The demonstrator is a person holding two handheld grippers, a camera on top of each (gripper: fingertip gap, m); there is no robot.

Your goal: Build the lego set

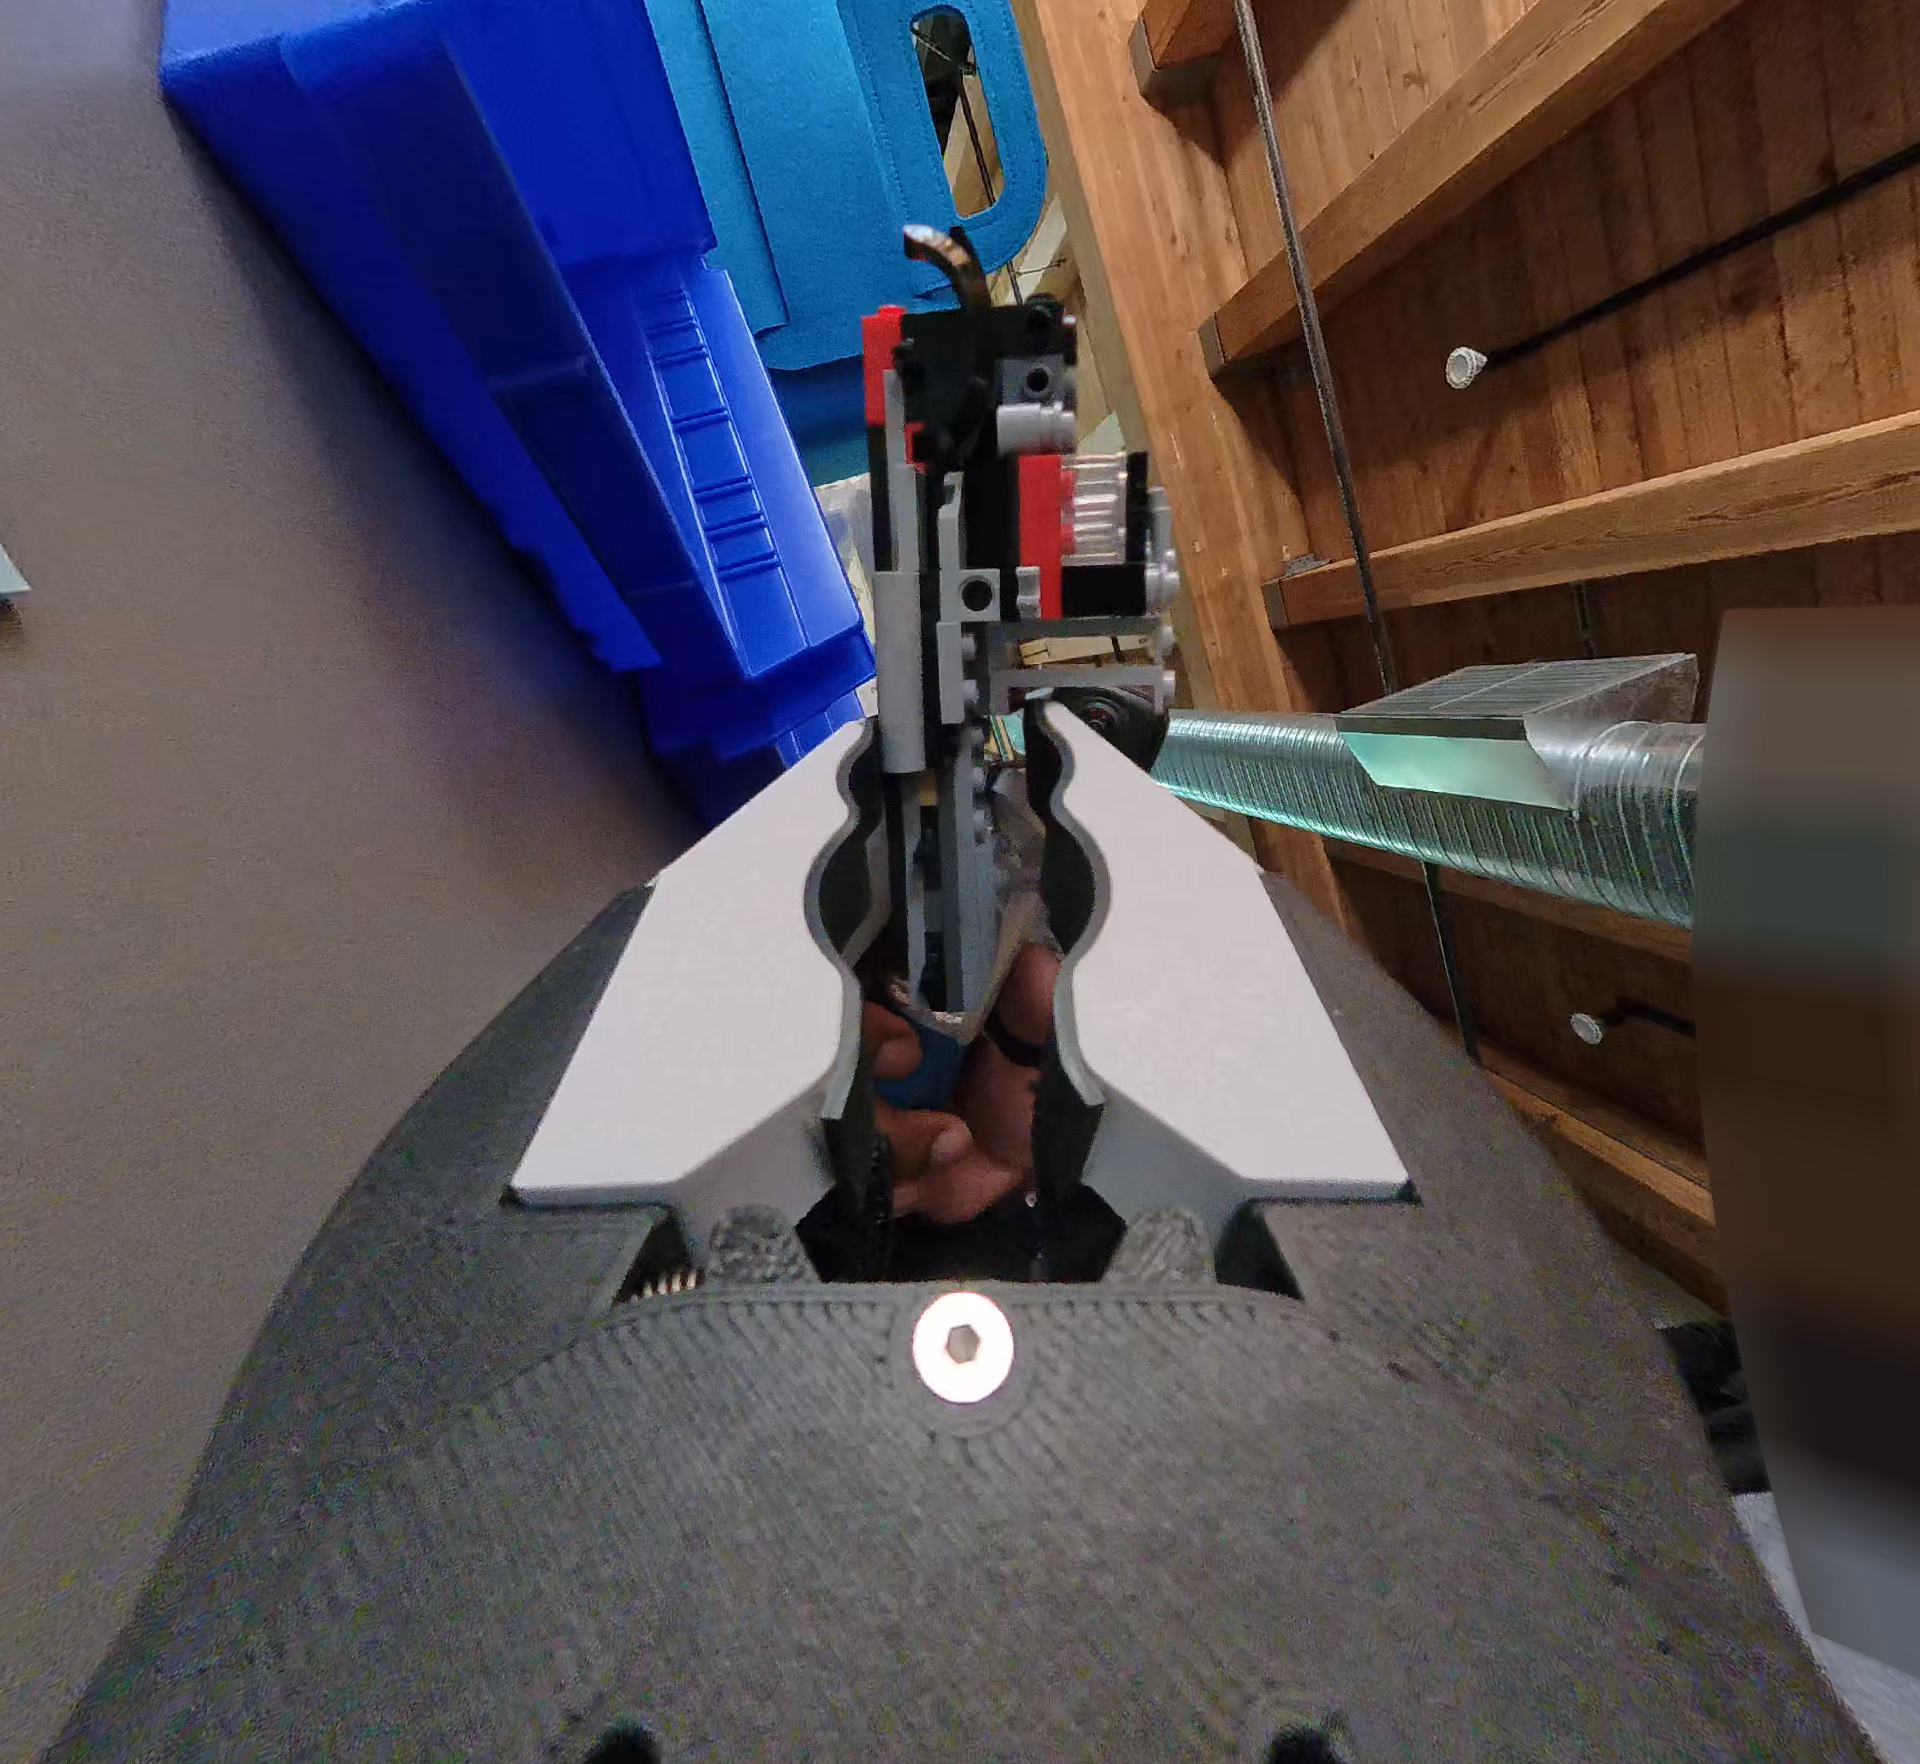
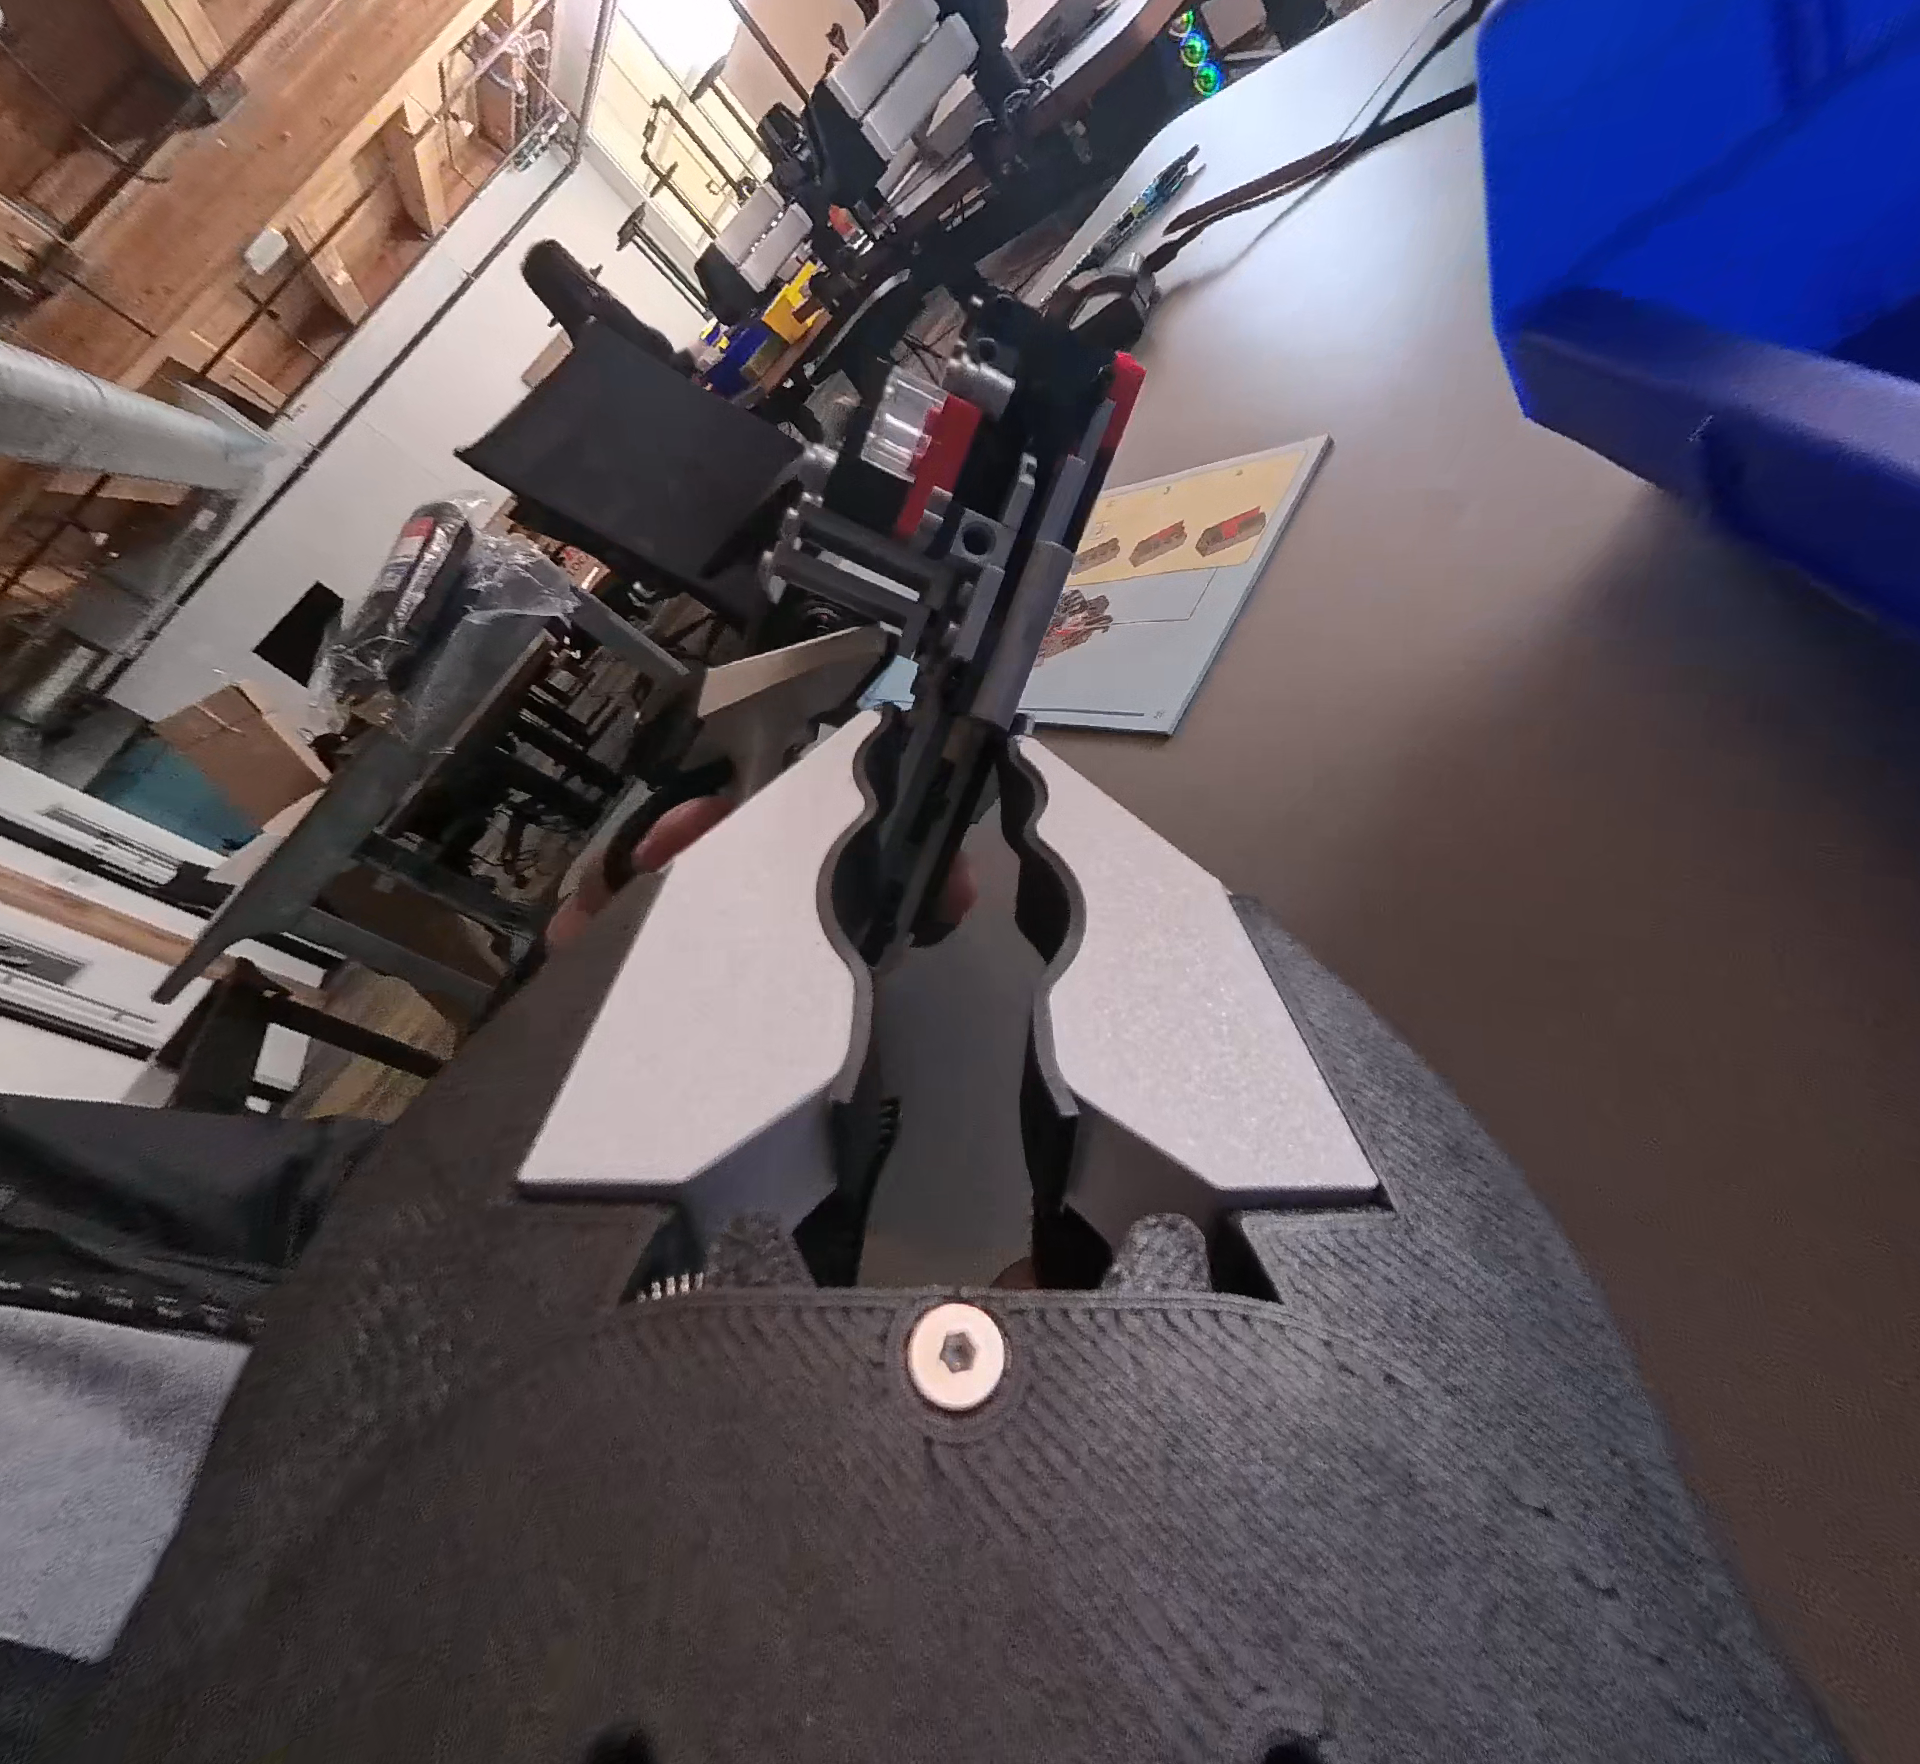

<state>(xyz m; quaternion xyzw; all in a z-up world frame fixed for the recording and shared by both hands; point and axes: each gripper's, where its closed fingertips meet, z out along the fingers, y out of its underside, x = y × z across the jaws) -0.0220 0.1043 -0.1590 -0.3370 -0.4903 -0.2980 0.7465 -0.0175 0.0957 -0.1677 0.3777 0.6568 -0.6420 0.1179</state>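
A partly built lego model (image 1: 977, 467) of black, grey and red bricks stands on edge between my left gripper's (image 1: 961, 722) grey fingers, which are shut on its lower end. A hand (image 1: 935, 1132) shows behind the gap. In the right wrist view the same model (image 2: 987, 509) sits between my right gripper's (image 2: 948, 727) fingers, which are closed on it. The left gripper's pointed grey finger (image 2: 769, 686) and a hand (image 2: 644, 852) show just left of the model. The model is held above the grey table (image 2: 1455, 883).
Blue plastic bins (image 1: 468, 260) and a light blue felt bag (image 1: 810, 104) stand close behind the model; a bin (image 2: 1714, 208) also fills the right view's upper right. An instruction booklet (image 2: 1174, 592) lies on the table. A metal duct (image 1: 1403, 800) and wooden beams (image 1: 1558, 260) are overhead. The grippers are tip to tip, or close to it.
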